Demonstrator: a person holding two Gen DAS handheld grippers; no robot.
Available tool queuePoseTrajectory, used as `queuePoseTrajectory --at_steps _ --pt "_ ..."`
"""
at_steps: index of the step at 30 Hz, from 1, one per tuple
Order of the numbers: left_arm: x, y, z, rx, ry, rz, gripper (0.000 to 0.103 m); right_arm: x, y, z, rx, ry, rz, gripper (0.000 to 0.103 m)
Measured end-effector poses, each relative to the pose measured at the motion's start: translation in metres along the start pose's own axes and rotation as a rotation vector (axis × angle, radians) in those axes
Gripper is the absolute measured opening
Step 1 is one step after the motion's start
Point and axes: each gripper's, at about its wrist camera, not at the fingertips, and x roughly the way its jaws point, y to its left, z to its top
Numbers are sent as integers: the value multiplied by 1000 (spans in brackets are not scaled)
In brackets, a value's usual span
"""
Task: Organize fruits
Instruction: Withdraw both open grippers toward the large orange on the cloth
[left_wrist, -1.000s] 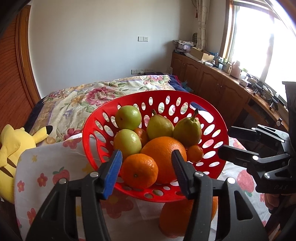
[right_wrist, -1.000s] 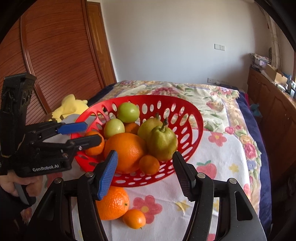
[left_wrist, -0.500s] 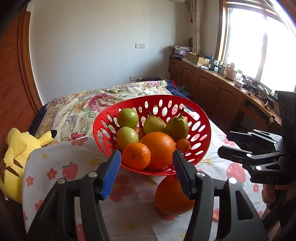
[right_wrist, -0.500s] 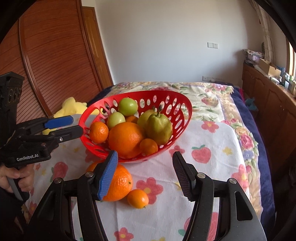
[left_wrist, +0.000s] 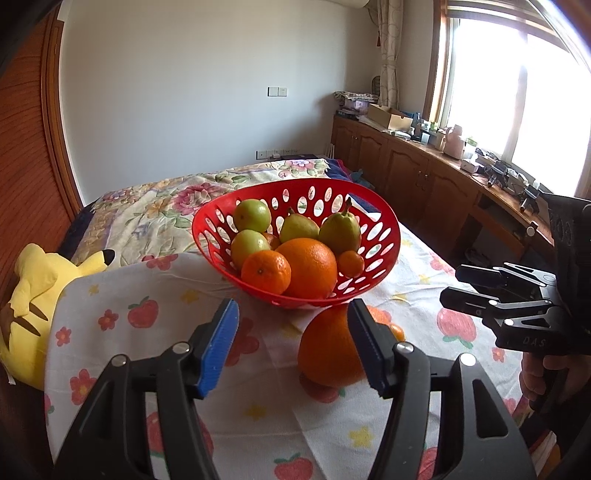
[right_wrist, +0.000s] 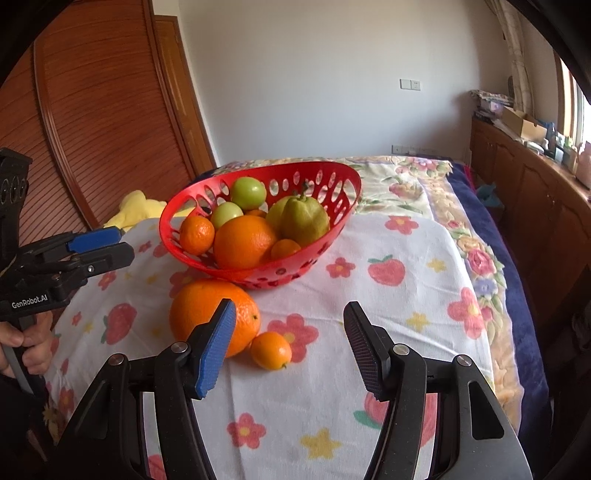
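Left claw (left_wrist: 291, 345): empty, its jaws opening; nothing is between the pads.
Right claw (right_wrist: 290, 349): empty, jaws at a moderate gap with only cloth beyond them.
Basket (right_wrist: 343, 216): red, perforated, sitting on the flowered cloth (right_wrist: 406, 295) over the bed, already heaped with oranges, green round fruits and pears.
Fruit outside: a big orange (right_wrist: 201, 308) and a small orange (right_wrist: 270, 350) lie on the cloth just in front of the basket, side by side and touching or nearly so.
Key relation: in the left wrist view the big orange (left_wrist: 327, 350) lies straight ahead and partly behind the right-hand pad, so it sits slightly right of the claw's centre line. In the right wrist view both loose fruits lie left of centre, the small orange close to the left pad.
Nearer hand: by my judgement the right claw is better lined up for the small orange, the left for the big one.
Long axis: both fruits are round, so approach angle matters little.
View difference: the left wrist view hides nearly all of the small orange behind the big one; the right wrist view shows it whole.
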Motion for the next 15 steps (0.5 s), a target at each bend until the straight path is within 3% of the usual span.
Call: queuePoseTrajectory --at_steps 15 --pt "5 1 -27 -17 51 -5 62 21 6 -25 -5 75 11 59"
